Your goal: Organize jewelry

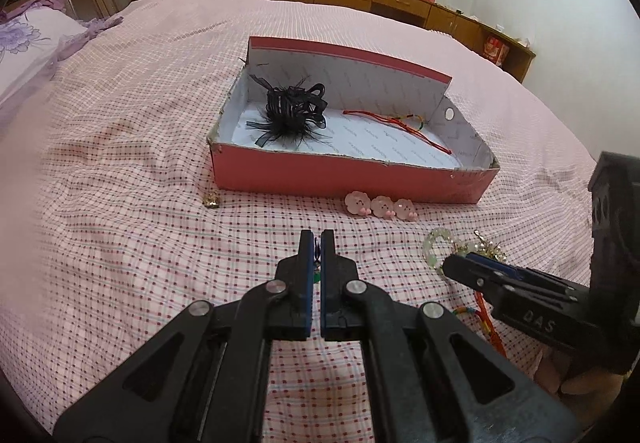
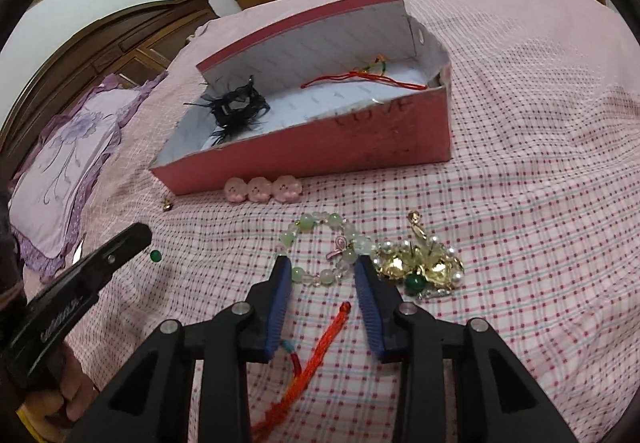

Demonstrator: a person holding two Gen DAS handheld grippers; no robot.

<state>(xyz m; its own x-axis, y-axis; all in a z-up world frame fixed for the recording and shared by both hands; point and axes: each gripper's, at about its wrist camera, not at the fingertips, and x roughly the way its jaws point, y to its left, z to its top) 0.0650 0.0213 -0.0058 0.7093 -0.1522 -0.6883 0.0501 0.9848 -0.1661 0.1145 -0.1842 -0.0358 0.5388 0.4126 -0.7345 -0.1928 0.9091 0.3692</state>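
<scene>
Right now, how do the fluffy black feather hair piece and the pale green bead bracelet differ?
The black feather hair piece already lies inside the pink cardboard box; the green bead bracelet lies outside it on the checked bedspread. The hair piece is dark, wispy and bunched; the bracelet is a pale, glossy open loop. The right gripper straddles the bracelet, nothing nears the hair piece. Both lie flat.

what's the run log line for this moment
left gripper: shut on small ring piece | right gripper: open over green bead bracelet | pink box: open
</scene>
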